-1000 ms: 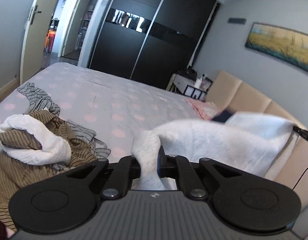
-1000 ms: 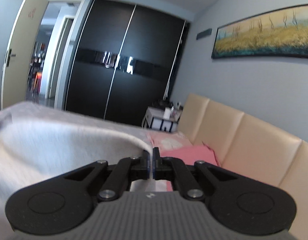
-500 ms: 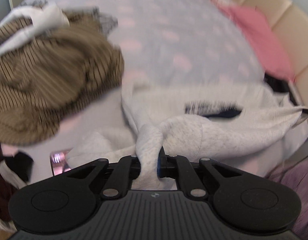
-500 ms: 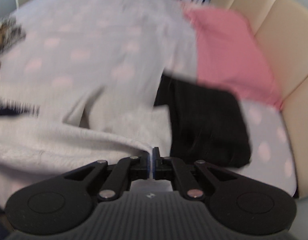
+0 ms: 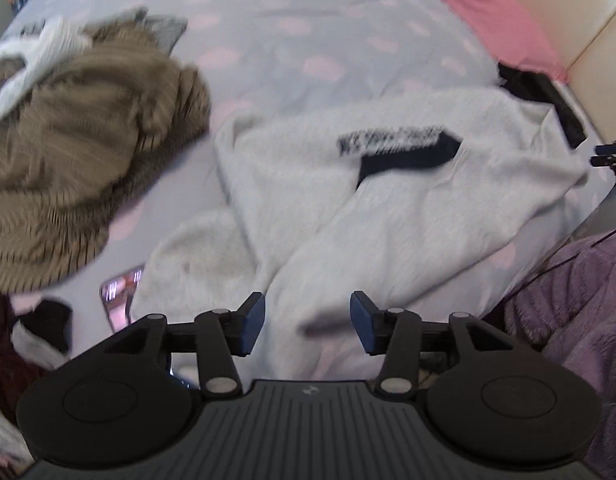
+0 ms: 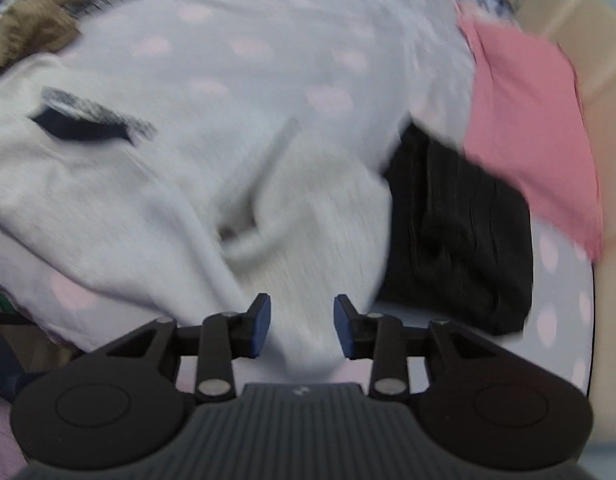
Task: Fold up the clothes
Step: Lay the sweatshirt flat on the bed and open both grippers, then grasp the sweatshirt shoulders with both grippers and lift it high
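A pale grey sweatshirt [image 5: 388, 216] lies spread and rumpled on the spotted bed [image 5: 308, 20], reaching from the near edge toward the middle, its long axis running left to right. Both grippers hover over its near hem. The left gripper [image 5: 307, 322] and the right gripper [image 6: 302, 326] are spread wide and grasp nothing, with cloth showing between their fingers.
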A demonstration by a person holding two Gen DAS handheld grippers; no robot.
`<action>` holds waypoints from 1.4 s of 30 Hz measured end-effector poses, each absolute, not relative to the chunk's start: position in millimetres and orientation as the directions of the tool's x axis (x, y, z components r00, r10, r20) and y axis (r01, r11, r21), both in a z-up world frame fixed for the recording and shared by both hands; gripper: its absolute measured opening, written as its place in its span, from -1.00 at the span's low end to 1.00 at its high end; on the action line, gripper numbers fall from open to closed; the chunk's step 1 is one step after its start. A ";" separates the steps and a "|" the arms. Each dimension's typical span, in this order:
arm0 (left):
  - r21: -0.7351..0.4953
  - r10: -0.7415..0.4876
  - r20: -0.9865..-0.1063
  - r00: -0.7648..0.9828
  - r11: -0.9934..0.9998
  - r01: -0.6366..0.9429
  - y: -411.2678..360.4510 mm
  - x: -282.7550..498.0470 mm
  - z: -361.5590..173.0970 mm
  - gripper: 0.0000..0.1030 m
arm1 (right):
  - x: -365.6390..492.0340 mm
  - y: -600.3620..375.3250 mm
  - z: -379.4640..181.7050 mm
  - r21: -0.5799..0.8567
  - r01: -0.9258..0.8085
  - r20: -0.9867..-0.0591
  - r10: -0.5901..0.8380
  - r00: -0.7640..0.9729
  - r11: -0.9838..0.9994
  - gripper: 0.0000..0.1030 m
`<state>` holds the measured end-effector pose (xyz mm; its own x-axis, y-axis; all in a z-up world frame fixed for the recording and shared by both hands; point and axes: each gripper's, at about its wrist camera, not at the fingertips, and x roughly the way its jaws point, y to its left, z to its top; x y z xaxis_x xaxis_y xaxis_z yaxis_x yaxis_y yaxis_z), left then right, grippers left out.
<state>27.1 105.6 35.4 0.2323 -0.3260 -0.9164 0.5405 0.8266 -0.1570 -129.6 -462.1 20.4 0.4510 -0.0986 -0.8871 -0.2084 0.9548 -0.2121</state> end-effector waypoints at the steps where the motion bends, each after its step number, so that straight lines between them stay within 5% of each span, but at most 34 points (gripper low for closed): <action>1: -0.153 -0.330 -0.913 0.239 0.822 0.549 99.3 30.6 33.7 -0.09 | -127.3 -455.0 26.3 -0.208 -0.230 -0.873 -0.074 0.482 0.951 -0.17; 14: -0.055 -0.291 -0.924 0.248 0.743 0.667 41.3 55.2 -52.2 -0.12 | -67.7 -363.9 -43.3 -0.064 -0.481 -0.872 0.186 0.454 0.875 -0.08; 23: 0.017 -0.272 -0.926 0.260 0.660 0.751 22.9 44.3 -84.5 -0.12 | -46.2 -364.4 -85.8 0.006 -0.480 -0.870 0.241 0.430 0.877 -0.06; 29: 0.025 -0.225 -0.944 0.242 0.681 0.732 28.7 41.8 -99.5 -0.33 | -40.3 -371.0 -101.7 -0.094 -0.492 -0.891 0.147 0.429 0.866 0.01; 33: 0.000 -0.238 -0.945 0.222 0.681 0.732 33.0 39.5 -101.0 -0.31 | -41.1 -378.6 -113.1 0.002 -0.498 -0.913 0.204 0.353 0.867 0.00; 34: -0.006 -0.243 -0.944 0.222 0.687 0.727 34.2 40.7 -101.6 -0.31 | -42.6 -375.4 -112.6 -0.004 -0.512 -0.913 0.206 0.353 0.859 -0.14; 36: -0.021 -0.255 -0.941 0.221 0.699 0.715 37.3 43.3 -102.2 -0.30 | -47.2 -370.3 -108.4 -0.009 -0.536 -0.909 0.216 0.355 0.844 -0.77; 42: -0.057 -0.287 -0.932 0.223 0.721 0.691 43.9 41.6 -99.3 -0.15 | -70.2 -378.2 -81.5 0.055 -0.535 -0.880 0.294 0.374 0.843 -0.84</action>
<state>41.6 43.9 -99.3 0.2225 -0.2865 -0.9319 0.6906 0.7210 -0.0568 -70.2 -378.2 -81.5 0.3739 0.2944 -0.8795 -0.5350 0.8431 0.0548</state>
